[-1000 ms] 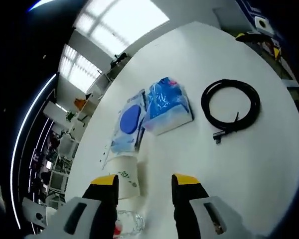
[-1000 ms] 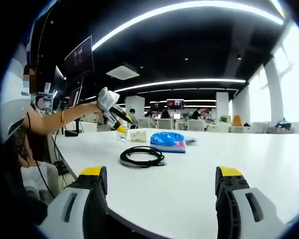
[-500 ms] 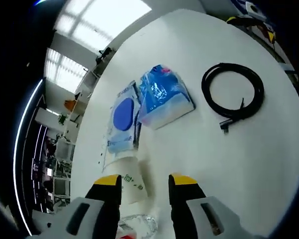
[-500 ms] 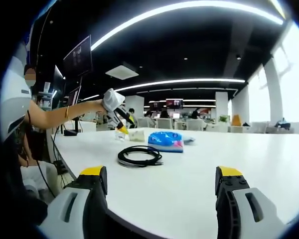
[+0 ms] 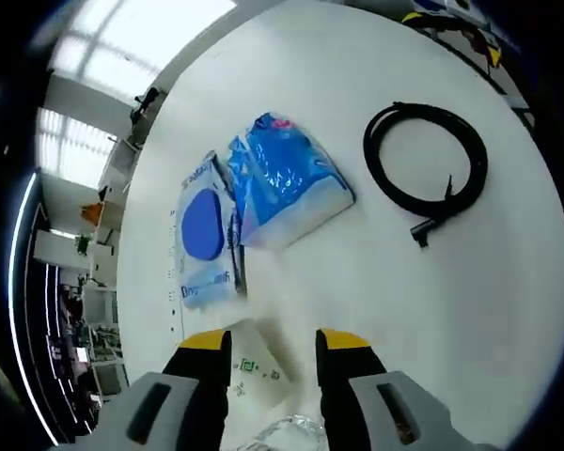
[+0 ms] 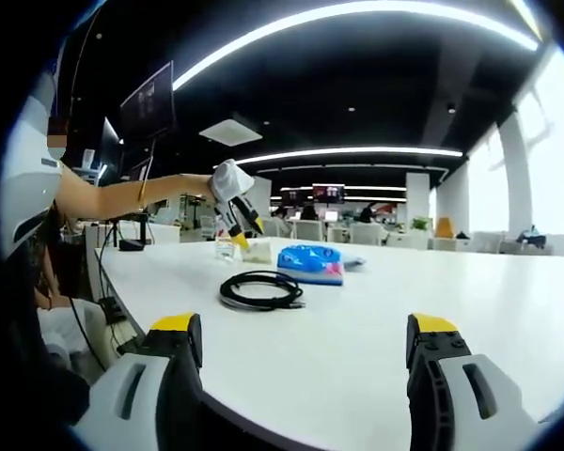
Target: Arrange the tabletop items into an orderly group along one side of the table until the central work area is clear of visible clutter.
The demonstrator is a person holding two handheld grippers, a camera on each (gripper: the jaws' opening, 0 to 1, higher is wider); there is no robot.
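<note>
Left gripper (image 5: 273, 352): jaws apart, straddling a paper cup (image 5: 256, 373) on the white counter (image 5: 470, 310).
Right gripper (image 6: 304, 343): jaws wide apart, holding nothing.
Tissue pack (image 5: 282, 185): mid-counter, touching a blue-and-white packet (image 5: 205, 235).
Black cable (image 5: 425, 169): coiled, apart from the tissue pack.

An open-plan office: long curved ceiling light strips (image 6: 357, 19) over a dark ceiling, rows of desks and chairs (image 6: 320, 232) in the background, wall screens (image 6: 327, 194), a hanging monitor (image 6: 148, 105), tall windows (image 6: 555, 160), and a broad white worktop (image 6: 376, 310).
</note>
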